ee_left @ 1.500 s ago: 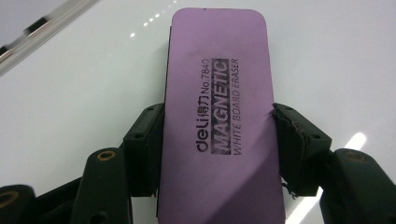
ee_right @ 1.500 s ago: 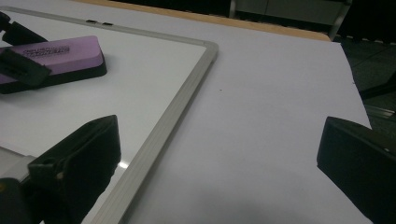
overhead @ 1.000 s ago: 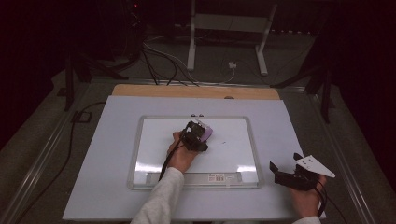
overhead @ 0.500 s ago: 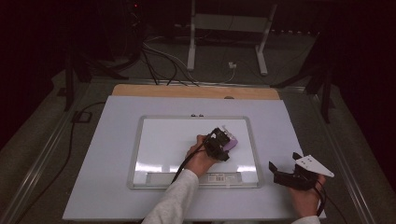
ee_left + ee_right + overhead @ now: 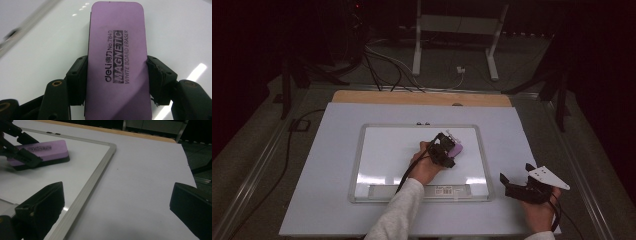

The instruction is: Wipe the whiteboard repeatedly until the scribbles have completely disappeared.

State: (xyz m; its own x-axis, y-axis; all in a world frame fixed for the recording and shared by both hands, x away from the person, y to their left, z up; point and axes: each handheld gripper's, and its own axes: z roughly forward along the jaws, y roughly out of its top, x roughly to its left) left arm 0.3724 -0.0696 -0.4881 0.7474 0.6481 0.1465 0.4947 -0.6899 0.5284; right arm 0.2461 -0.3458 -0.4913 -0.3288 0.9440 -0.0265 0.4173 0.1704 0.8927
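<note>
A purple magnetic whiteboard eraser [image 5: 117, 57] lies flat on the whiteboard [image 5: 387, 150], and my left gripper [image 5: 116, 75] is shut on its two long sides. In the high view the eraser [image 5: 456, 149] sits at the board's right half under the left gripper [image 5: 444, 149]. The right gripper view has the eraser [image 5: 40, 151] at upper left, near the board's metal frame [image 5: 95, 172]. My right gripper [image 5: 517, 185] rests over the white table cover right of the board, open, with nothing between its jaws [image 5: 115, 205].
The whiteboard lies on a white sheet [image 5: 532, 135] over a wooden table [image 5: 422, 98]. A pen tray [image 5: 422, 191] runs along the board's near edge. Cables [image 5: 387, 60] and stand legs [image 5: 452, 45] lie on the dark floor beyond.
My left gripper has slid the eraser across the whiteboard from its middle to the right. The right gripper has stayed in place.
</note>
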